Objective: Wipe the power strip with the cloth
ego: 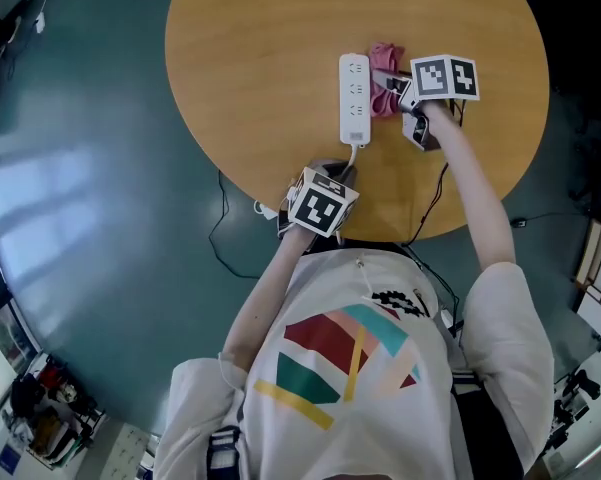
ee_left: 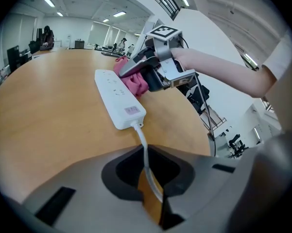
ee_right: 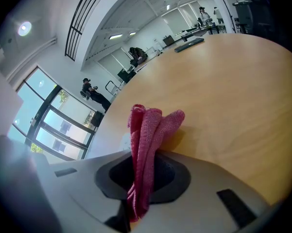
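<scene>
A white power strip (ego: 355, 98) lies lengthwise on the round wooden table (ego: 260, 78). Its white cable (ee_left: 143, 142) runs toward the table's near edge. My left gripper (ego: 340, 172) is shut on that cable just behind the strip, and in the left gripper view the cable passes between the closed jaws of the left gripper (ee_left: 148, 178). My right gripper (ego: 392, 90) is shut on a folded pink cloth (ego: 385, 78). The cloth (ee_left: 135, 84) rests against the strip's right side near its far half. In the right gripper view the cloth (ee_right: 148, 140) stands up out of the jaws.
A black cable (ego: 220, 223) trails over the teal floor (ego: 90, 198) below the table's near edge. Shelves with small items stand at bottom left (ego: 45, 413). The right gripper view shows a dark flat object (ee_right: 188, 44) far across the table and people (ee_right: 94, 96) by the windows.
</scene>
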A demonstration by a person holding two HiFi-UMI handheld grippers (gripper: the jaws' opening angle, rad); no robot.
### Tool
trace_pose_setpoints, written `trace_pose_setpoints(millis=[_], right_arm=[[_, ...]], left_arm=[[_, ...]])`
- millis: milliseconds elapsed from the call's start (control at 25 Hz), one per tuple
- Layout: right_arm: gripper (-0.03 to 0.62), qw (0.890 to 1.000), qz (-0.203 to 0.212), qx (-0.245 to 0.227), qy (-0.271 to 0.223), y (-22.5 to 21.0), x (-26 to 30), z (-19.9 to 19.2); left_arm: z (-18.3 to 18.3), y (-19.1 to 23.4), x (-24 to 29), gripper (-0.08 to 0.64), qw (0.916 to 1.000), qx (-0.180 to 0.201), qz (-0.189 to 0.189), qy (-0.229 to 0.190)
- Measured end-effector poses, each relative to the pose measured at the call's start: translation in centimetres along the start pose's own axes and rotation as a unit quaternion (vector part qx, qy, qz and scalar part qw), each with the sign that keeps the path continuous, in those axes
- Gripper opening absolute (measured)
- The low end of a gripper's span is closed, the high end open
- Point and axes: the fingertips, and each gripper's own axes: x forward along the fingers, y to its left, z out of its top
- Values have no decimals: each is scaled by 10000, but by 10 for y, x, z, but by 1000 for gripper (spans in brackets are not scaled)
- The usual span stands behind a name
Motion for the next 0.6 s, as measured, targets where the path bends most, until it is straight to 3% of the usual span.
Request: trace_pose_setpoints(millis=[200,400,600], right_arm=[[39,9999,-75,-32,-122,-6,21,49],[38,9992,-74,-126,-371,12,10,50],[39,9972,458,-91,-580,56,-29,35]], left_arm=[[16,19,0,72,10000,-2,-84,50],[9,25,-5,72,9999,-42,-121,-17],[5,16,-8,72,10000,-37,-23,-78]])
